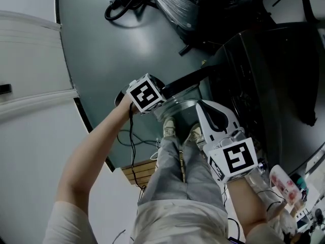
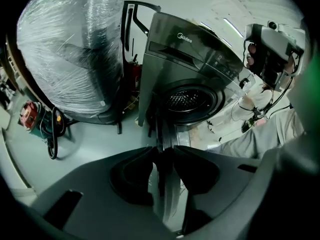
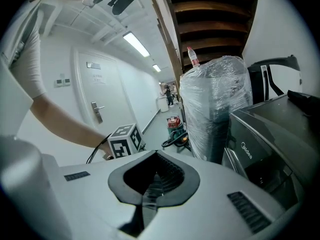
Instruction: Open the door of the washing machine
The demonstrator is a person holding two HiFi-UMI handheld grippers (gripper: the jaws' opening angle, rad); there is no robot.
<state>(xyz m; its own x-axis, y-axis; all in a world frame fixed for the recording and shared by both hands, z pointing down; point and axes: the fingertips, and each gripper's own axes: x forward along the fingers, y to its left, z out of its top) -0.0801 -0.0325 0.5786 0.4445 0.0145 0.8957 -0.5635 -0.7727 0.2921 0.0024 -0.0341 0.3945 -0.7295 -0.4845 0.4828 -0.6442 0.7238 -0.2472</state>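
Observation:
A dark grey front-loading washing machine stands at the right of the head view, its round drum opening uncovered. Its glass door is swung out towards me and appears edge-on in the left gripper view. My black left gripper is shut on the door's rim. Its marker cube shows in the right gripper view. My white right gripper hovers beside the door in front of the machine, jaws together, nothing between them.
A tall plastic-wrapped bundle stands beside the machine. Black cables and a red vacuum lie on the grey floor. A white door is at left, a wooden pallet near my feet.

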